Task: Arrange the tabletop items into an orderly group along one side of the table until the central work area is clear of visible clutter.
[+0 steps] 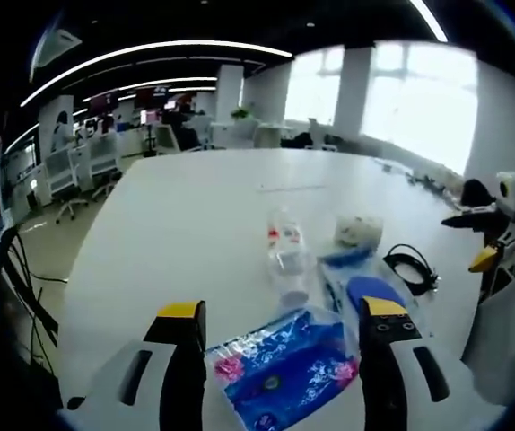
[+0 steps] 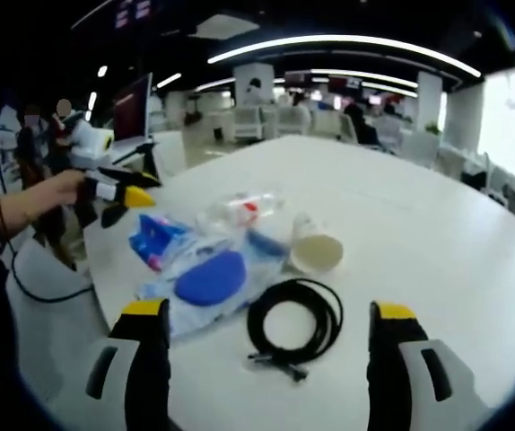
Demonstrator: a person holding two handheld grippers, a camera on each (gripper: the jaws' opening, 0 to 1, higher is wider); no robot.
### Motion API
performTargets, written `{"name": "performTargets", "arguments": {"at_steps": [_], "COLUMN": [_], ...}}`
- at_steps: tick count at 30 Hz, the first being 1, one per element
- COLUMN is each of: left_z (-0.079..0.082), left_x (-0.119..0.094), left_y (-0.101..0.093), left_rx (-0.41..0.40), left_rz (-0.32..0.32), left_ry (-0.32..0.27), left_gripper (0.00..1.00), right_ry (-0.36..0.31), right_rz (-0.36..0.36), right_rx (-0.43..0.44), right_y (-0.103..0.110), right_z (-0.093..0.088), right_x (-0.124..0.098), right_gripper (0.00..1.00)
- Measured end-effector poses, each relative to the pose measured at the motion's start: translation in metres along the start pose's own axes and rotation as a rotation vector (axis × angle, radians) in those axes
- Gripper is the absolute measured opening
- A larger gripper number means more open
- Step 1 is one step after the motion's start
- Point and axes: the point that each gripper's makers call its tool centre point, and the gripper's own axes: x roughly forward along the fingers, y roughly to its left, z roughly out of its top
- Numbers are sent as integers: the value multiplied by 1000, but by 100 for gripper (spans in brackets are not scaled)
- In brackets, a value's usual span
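Observation:
A cluster of items lies on the white table (image 1: 213, 206). A blue patterned packet (image 1: 284, 368) sits low between the wide-apart jaws of my left gripper (image 1: 283, 310), which is open. Beyond it lie a clear plastic bottle (image 1: 284, 256) on its side, a blue oval pad (image 1: 372, 289) in clear wrap, a cream cup (image 1: 358, 231) and a black coiled cable (image 1: 410, 267). My right gripper (image 2: 268, 310) is open just in front of the cable (image 2: 295, 321). Further off are the blue pad (image 2: 211, 277), the cup (image 2: 316, 251), the bottle (image 2: 240, 209) and the packet (image 2: 157, 238).
A hand (image 2: 56, 189) holds the left gripper (image 2: 123, 190) at the table's edge. The right gripper (image 1: 500, 224) shows at the far right. Bare white tabletop (image 2: 419, 215) stretches beyond the cluster. Office chairs (image 1: 87, 166) and loose floor cables (image 1: 24, 269) lie off the table.

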Motion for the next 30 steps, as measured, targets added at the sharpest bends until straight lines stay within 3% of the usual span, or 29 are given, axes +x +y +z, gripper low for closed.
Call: {"name": "performTargets", "arguments": {"at_steps": [15, 30], "left_z": [-5, -18], "left_x": [45, 72], "left_y": [-10, -15], "left_rx": [2, 50], "left_rz": [-48, -60], "left_ry": [33, 75], "left_gripper": [61, 56], "right_ry": [-4, 10], "right_rz": [10, -3], "right_rx": [1, 16], "right_y": [-1, -2], "right_z": [3, -7], "right_x": [12, 12], "right_gripper": [90, 89]}}
